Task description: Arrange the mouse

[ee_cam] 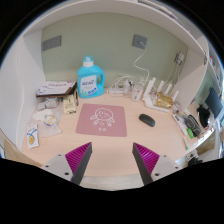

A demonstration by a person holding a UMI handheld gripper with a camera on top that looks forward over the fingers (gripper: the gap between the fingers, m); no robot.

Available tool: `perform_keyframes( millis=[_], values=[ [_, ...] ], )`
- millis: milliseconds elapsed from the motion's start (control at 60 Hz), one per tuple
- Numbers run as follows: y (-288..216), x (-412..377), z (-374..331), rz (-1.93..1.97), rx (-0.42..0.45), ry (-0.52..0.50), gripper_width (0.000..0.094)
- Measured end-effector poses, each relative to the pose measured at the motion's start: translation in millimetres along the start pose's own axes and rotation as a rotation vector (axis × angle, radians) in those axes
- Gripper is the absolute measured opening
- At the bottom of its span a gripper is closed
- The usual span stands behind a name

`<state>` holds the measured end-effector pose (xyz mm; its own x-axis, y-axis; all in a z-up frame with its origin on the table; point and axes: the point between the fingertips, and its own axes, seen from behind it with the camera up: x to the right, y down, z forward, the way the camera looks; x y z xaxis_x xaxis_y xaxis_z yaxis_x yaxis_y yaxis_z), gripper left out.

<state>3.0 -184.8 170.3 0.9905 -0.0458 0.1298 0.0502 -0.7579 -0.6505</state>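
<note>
A small black mouse (147, 119) lies on the light wooden desk (115, 143), just right of a pink mouse mat (100, 119) with a white drawing on it. My gripper (112, 160) is open and empty, its magenta pads (77, 158) wide apart. It hovers above the desk's near edge, well short of the mat and the mouse. The mouse sits beyond my right finger (148, 160).
A blue detergent bottle (90, 76) stands behind the mat. A white router (160, 95) with antennas and white cables stands at the back right. Boxes and small items (55, 95) crowd the left side. More clutter lies at the right edge (192, 125).
</note>
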Motion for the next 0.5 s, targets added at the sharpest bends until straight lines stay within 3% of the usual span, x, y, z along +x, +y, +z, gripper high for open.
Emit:
perform_keyframes(
  millis=[233,500],
  values=[
    [34.2,41.2,10.4,0.048,0.003,0.001,0.0842],
    [76.5,145.7,70.0,0.071,0.101,0.068,0.0846]
  ],
)
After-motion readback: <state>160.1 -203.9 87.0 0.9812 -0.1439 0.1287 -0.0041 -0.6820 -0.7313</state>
